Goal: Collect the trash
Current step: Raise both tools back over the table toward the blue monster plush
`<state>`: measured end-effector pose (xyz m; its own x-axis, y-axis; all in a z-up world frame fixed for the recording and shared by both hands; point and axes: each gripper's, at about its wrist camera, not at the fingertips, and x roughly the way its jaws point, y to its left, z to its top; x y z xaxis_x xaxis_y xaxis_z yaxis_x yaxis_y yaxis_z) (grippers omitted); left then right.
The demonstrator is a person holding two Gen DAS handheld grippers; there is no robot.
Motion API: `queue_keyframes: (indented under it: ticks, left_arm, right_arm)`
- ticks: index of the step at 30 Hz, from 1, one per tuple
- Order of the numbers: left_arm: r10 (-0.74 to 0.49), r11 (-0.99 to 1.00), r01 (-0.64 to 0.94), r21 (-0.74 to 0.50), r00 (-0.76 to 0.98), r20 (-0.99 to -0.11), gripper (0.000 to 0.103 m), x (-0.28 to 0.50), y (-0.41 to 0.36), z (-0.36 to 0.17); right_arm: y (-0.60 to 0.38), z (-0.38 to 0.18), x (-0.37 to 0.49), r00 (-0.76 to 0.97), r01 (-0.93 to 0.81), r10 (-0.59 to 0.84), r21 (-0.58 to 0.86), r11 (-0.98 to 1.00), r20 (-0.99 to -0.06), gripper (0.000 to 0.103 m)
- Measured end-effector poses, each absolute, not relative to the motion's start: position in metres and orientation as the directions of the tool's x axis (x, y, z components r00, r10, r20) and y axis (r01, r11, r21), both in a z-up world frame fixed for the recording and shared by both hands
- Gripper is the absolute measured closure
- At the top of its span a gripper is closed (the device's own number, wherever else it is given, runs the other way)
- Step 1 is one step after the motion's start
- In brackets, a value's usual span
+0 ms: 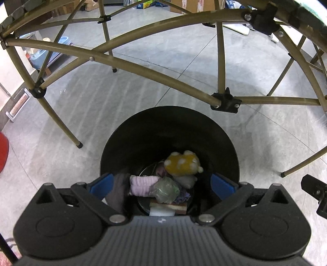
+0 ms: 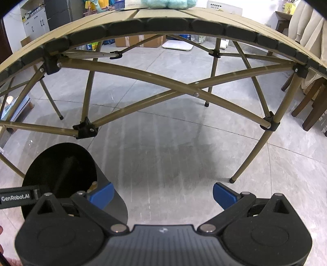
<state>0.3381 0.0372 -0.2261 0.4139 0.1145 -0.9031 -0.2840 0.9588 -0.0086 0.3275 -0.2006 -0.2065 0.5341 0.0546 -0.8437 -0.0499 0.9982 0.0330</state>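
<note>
The left gripper [image 1: 162, 185] hangs over the mouth of the black bin [image 1: 224, 147], its blue pads spread wide with nothing pressed between them. Directly below, inside the bin, lies a heap of discards: a yellow spotted plush [image 1: 182, 163], a pale lilac ribbed roll [image 1: 143, 185], a crumpled greenish wrapper [image 1: 166, 189] and a dark cloth [image 1: 118, 191] draped at the near-left wall. The right gripper [image 2: 163, 194] is likewise wide and empty, aimed at bare floor tiles [image 2: 173, 153] beside the bin. Several pieces are evidently binned (the drop looks complete), but a pale blue fluffy thing [image 2: 169, 3] on the far edge of the folding table [image 2: 81, 26] may remain to be collected. Most of that tabletop is cut off, and the layered items at the bin's bottom are hard to identify.
</note>
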Motion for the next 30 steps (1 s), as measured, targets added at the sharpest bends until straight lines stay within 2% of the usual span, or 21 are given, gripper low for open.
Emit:
queue_keyframes:
  ticks: [9, 17, 23, 30]
  left_arm:
    - [0.116, 0.956, -0.292, -0.044, 0.508, -0.853, 0.000, 0.329, 0.040, -0.203]
    - [0.162, 0.955, -0.291, -0.063, 0.685, -0.710, 0.000, 0.303, 0.043, -0.165]
    - [0.198, 0.954, -0.292, -0.068, 0.783, -0.590, 0.000, 0.277, 0.046, -0.134]
    - [0.205, 0.939, -0.317, -0.134, 0.828, -0.522, 0.000, 0.269, 0.064, -0.097]
  right_arm:
    - [-0.200, -0.196, 0.325, 0.563, -0.055, 0.070, 0.048, 0.997, -0.823, 0.000]
    - [-0.203, -0.172, 0.317, 0.620, -0.072, 0.119, 0.095, 0.993, -0.776, 0.000]
    - [-0.201, -0.129, 0.295, 0.725, -0.149, 0.192, 0.121, 0.981, -0.661, 0.000]
    - [-0.212, -0.076, 0.282, 0.865, -0.161, 0.221, 0.168, 0.973, -0.450, 0.000]
